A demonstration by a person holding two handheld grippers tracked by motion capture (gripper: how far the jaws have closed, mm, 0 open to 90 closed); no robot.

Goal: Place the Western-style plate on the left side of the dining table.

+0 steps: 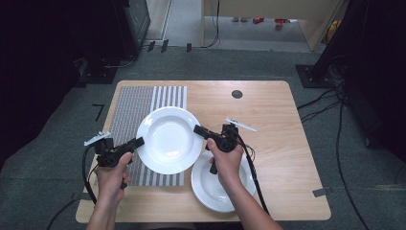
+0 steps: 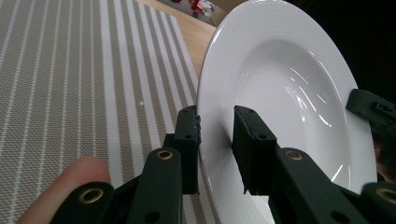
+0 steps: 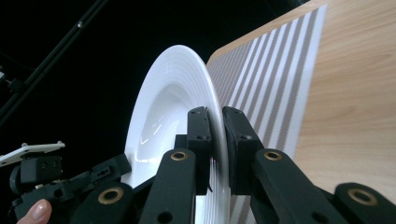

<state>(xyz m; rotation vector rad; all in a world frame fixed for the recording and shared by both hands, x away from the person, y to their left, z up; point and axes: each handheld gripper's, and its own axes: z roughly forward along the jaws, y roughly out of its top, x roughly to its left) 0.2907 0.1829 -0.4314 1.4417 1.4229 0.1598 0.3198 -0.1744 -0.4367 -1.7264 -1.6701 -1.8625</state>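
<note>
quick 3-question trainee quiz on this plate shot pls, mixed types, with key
1. True or false: both the left gripper and the right gripper clamp the rim of the large plate.
2. What lies under the large plate: A) striped mat B) a towel C) a tray?
3. Where is the second plate?

Key: 1. True. 2. A. 3. On the table below the person's right hand, near the front edge.
</note>
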